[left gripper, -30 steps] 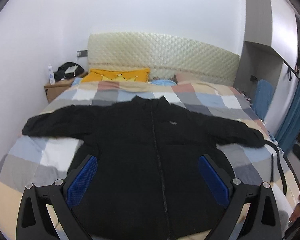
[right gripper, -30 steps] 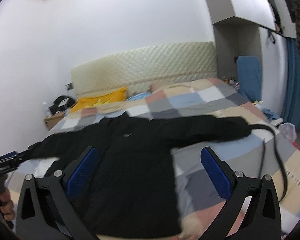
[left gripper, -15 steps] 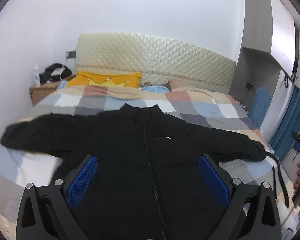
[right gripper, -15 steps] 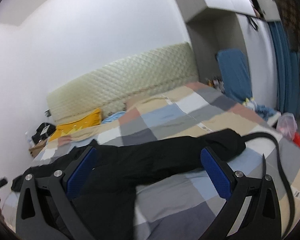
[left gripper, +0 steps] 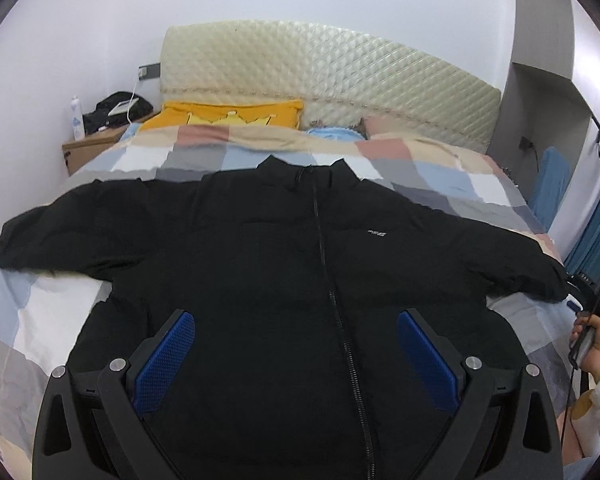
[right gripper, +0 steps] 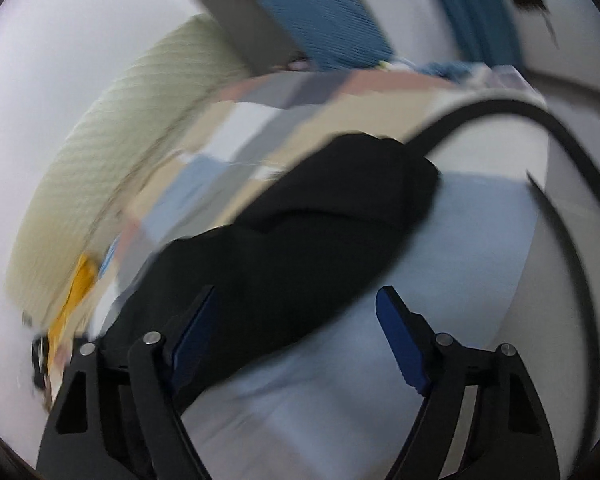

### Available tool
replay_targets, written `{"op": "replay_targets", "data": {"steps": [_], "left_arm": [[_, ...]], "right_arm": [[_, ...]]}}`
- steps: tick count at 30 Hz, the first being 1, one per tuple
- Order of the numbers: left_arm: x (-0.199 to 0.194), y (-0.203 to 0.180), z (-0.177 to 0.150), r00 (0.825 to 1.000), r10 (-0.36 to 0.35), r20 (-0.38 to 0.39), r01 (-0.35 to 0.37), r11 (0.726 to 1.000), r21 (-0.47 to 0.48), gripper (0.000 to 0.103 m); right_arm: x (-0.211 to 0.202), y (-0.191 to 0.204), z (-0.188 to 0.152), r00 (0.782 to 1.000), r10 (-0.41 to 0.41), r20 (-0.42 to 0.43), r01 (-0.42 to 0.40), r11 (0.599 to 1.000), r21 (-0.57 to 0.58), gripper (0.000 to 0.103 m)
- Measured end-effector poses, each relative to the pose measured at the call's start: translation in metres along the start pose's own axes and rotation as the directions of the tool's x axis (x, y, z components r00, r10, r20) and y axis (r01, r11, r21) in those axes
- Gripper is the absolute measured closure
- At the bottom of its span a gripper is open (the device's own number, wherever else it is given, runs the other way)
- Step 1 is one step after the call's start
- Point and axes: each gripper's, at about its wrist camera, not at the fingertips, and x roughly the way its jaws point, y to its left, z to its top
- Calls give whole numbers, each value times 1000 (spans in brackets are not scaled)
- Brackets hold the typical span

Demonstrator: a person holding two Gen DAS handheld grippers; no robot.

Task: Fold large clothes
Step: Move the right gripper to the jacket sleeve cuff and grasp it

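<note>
A large black zip-up jacket (left gripper: 292, 264) lies flat, front up, on a checked bed, both sleeves spread out sideways. My left gripper (left gripper: 296, 344) is open and empty, hovering above the jacket's lower front. My right gripper (right gripper: 300, 332) is open and empty, tilted, close above the jacket's right sleeve (right gripper: 320, 220) near its cuff; this view is blurred. In the left wrist view the right gripper's handle and the hand holding it (left gripper: 588, 340) show at the far right by the sleeve's cuff.
The checked bedspread (left gripper: 452, 184) covers the bed. A black strap (right gripper: 500, 110) curves past the sleeve's cuff. A yellow pillow (left gripper: 228, 114) and padded headboard (left gripper: 340, 68) are at the far end. A nightstand (left gripper: 92, 146) with a bottle stands at the left.
My right gripper has swung right and down toward the right sleeve's cuff, tilting as it goes. My left gripper has moved closer over the jacket's front.
</note>
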Motion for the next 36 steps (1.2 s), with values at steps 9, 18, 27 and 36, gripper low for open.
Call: {"op": "replay_targets", "data": {"steps": [9,18,27,36], "left_arm": [[17,21,-10,996,-84,-8,82,990,-115,1],[19,19,-10,1000,-10,0,10,996,-87,1],[-2,28,-9,1000,12,24,-10,998,-59,1],[-29,52,-6,992,101,79,-98,994,-44,1]], "right_arm": [[45,-32,21,998,16,53,-21,995,97,22],[52,-14,37,995,79,64,-84,993,86,93],[-14,34,67,978,107,179,-103,994,-30,100],[-102,129,82,956,152,250,-84,961,-264,100]]}}
